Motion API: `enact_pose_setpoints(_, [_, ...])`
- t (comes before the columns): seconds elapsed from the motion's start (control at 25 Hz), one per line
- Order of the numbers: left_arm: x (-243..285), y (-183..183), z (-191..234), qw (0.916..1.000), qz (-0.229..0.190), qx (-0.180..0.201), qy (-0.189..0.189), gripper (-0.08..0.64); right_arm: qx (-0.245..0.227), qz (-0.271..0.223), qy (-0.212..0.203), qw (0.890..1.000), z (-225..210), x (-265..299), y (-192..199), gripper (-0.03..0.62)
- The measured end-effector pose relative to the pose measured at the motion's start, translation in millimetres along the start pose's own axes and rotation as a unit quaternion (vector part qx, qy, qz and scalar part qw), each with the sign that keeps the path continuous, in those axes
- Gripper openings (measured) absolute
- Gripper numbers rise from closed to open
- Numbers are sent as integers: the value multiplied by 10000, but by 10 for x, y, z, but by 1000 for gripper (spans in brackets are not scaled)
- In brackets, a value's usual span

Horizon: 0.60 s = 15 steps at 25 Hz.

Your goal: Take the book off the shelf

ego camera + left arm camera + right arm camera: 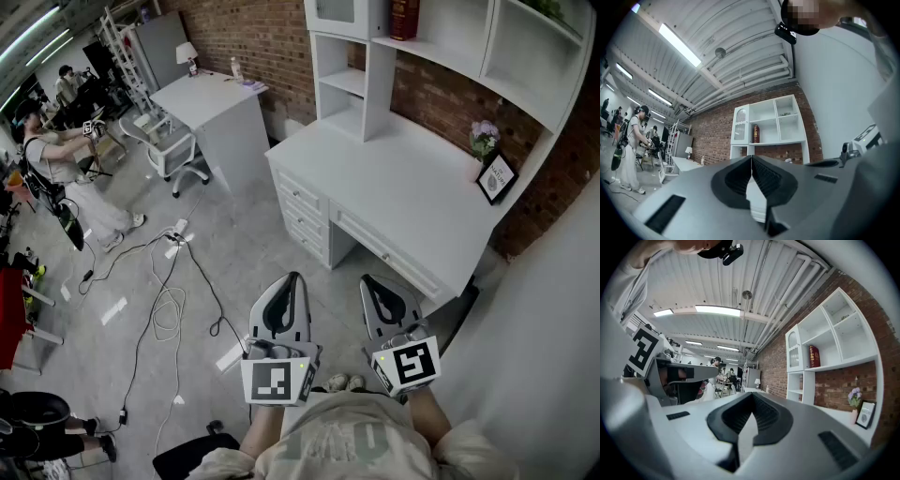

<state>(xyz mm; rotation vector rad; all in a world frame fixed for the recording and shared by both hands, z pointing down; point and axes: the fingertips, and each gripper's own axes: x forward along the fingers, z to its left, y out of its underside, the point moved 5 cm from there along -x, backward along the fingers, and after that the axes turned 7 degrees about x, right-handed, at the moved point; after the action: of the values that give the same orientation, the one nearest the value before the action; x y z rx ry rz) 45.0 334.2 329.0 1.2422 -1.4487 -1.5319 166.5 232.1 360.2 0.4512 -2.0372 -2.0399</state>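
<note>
A dark red hardback book (404, 19) with gold bands and lettering on its spine stands upright, spine outward, on a board of the white wooden shelf unit (448, 54) against the brick wall. It is alone at the left end of its open compartment, just beside the upright divider next to the glass-fronted compartment (739, 123). Its top edge is cut off in the head view.

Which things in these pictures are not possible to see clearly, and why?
Book: head view's top edge cuts off its upper part; title too small in all views.
Picture frame: its image too small, head view.
Drawers: closed fronts hide the contents, head view.
</note>
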Motion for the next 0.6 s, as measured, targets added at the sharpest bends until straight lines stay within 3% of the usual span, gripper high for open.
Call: enact_pose_setpoints(0.6, [83,103,331,9999,104,-87,-90,14,-52,-54,98,9999,113,233,3,12])
